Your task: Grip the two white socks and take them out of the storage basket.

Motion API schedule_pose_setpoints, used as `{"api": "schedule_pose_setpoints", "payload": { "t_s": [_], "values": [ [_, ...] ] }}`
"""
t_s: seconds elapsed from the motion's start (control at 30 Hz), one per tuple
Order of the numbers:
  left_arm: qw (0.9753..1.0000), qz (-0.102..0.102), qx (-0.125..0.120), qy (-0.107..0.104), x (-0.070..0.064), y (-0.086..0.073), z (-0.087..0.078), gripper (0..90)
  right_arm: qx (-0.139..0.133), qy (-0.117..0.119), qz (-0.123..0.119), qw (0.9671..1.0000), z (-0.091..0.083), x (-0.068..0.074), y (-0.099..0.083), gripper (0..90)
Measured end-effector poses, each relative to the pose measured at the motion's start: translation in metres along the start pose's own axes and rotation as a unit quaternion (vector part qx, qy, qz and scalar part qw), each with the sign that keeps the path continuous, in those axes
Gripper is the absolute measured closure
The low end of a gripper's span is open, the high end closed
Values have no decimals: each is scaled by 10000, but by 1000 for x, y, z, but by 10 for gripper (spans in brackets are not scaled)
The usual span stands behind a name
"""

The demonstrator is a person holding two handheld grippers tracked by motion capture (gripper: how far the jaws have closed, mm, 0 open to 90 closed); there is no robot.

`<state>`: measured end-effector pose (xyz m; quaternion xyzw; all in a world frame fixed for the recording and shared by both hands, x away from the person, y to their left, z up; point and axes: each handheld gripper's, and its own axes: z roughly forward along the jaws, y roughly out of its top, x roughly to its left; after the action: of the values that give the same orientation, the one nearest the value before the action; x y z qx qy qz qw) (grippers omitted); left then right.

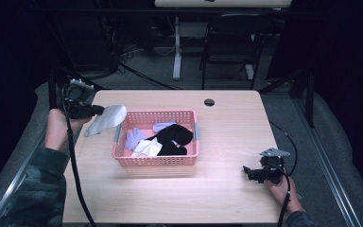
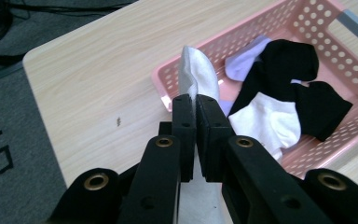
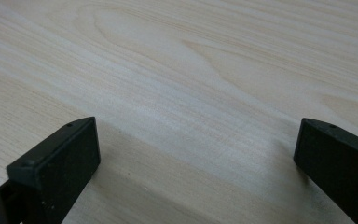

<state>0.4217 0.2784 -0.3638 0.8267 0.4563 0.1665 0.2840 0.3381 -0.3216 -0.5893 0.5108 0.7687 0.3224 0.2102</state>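
- Pinching a white sock [image 2: 196, 74], the left gripper [image 1: 96, 110] is clamped on it, held above the table [image 1: 227, 123] just left of the pink basket [image 1: 156, 161].
- More socks [image 1: 170, 139] are seen lying inside that basket.
- The right gripper [image 1: 246, 171] is held spread wide over bare wood, well apart.

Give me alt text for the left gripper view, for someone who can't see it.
The left gripper has its black fingers shut on a white sock, held above the edge of a pink basket containing black, white and lilac socks, on a light wooden table.
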Motion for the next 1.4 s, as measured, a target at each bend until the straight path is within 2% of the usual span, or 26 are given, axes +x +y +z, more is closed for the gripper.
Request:
{"api": "schedule_pose_setpoints", "payload": {
  "t_s": [0.37,0.53,0.57,0.73,0.77,0.87,0.97,1.03,1.07,1.1,1.2,1.23,1.4],
  "values": [
    [9994,-319,42,142,23,-23,-7,864,-1,0,0,10000,0,0,0,0],
    [9985,-486,77,219,34,-36,-5,863,-1,0,2,10000,0,0,0,0],
    [9981,-570,94,234,38,-41,-3,864,-8,-6,6,10000,0,0,0,0],
    [9972,-681,192,261,44,-50,4,863,-1,1,0,10000,0,0,0,0],
    [9965,-755,215,275,47,-56,9,863,-2,1,2,10000,0,0,0,0],
    [9956,-812,302,344,51,-64,18,864,-2,1,3,10000,0,0,0,0],
    [9946,-915,362,322,54,-70,25,863,-5,5,5,10000,0,0,0,0],
    [9935,-1003,460,276,57,-79,38,863,-2,1,3,10000,0,0,0,0],
    [9935,-1003,460,276,57,-79,38,863,-2,1,3,10000,0,0,0,0],
    [9926,-1054,552,245,58,-85,46,863,0,-1,2,10000,0,0,0,0],
    [9915,-1127,615,201,58,-90,54,863,-3,1,3,10000,0,0,0,0],
    [9902,-1194,714,152,59,-96,64,863,-2,0,2,10000,0,0,0,0],
    [9873,-1280,943,22,59,-109,84,861,-9,-5,9,10000,0,0,0,0]
  ]
}}
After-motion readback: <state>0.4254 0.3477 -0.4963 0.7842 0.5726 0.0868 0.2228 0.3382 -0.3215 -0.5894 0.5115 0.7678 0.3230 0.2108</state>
